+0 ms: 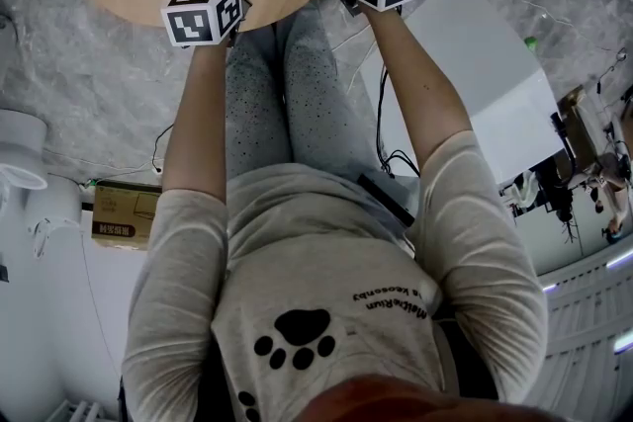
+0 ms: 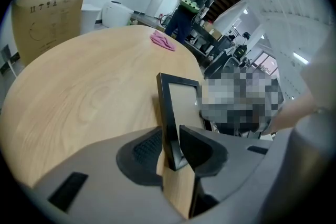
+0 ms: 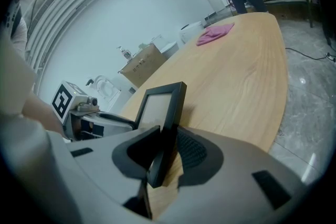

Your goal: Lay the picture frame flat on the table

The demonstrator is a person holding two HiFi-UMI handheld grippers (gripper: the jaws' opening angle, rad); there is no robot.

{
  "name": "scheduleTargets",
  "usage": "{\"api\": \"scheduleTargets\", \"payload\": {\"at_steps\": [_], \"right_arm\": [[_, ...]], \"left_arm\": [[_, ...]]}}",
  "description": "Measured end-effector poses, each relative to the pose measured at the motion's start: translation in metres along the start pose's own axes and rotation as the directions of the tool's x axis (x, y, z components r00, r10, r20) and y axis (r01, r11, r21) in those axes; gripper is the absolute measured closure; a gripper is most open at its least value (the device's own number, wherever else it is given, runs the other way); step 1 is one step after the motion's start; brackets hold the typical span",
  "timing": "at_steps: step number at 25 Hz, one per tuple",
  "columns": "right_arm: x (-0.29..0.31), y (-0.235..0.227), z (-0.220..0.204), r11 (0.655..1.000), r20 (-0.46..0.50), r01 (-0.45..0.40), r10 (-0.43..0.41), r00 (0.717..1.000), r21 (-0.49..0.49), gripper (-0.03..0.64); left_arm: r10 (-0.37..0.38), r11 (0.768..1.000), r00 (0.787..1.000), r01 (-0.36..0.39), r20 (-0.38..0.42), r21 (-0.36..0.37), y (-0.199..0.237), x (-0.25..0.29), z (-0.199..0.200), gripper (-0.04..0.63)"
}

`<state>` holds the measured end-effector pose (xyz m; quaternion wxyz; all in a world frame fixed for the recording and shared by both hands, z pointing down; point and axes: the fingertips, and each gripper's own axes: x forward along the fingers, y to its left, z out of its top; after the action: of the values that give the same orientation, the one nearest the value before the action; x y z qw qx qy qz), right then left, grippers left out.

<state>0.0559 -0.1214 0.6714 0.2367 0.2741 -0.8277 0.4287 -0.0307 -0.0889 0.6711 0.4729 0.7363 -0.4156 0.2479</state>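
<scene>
Pinching the slim black rectangular picture frame [image 2: 167, 107] upright near the edge of the round pale-wood table [image 2: 79, 97] — left gripper [image 2: 170, 152] & right gripper [image 3: 165, 152] each clamp one side. Risk: uneven tilt or a loose grip — frame twists, slips off the edge.

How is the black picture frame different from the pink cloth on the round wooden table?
The black rectangular picture frame is dark with straight, stiff edges; the crumpled pink cloth is bright and looks soft. The frame stands up on its edge, while the cloth lies flat. The frame is at the table's near edge by the person; the cloth is far across. Both are over the same round wooden table.
</scene>
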Motion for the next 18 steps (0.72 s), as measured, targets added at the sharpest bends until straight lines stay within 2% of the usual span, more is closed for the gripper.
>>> {"api": "scheduleTargets", "payload": {"at_steps": [3,6,13,18], "right_arm": [[0.001,-0.001,-0.001,1.000,-0.001,0.006,-0.006,1.000,0.001,0.518],[0.001,-0.001,-0.001,1.000,-0.004,0.010,-0.010,1.000,0.002,0.517],[0.001,-0.003,-0.001,1.000,-0.012,0.022,-0.022,1.000,0.005,0.515],[0.001,-0.003,-0.002,0.999,-0.020,0.032,-0.032,0.999,0.005,0.513]], "left_arm": [[0.005,1.000,1.000,-0.005,0.020,0.014,0.000,-0.003,0.002,0.487],[-0.001,0.999,0.999,-0.001,0.041,0.053,-0.003,-0.004,0.006,0.523],[0.016,0.992,0.999,-0.022,0.043,0.125,-0.007,-0.006,0.011,0.560],[-0.011,0.991,1.000,0.008,0.017,0.131,-0.015,0.001,0.007,0.561]]}}
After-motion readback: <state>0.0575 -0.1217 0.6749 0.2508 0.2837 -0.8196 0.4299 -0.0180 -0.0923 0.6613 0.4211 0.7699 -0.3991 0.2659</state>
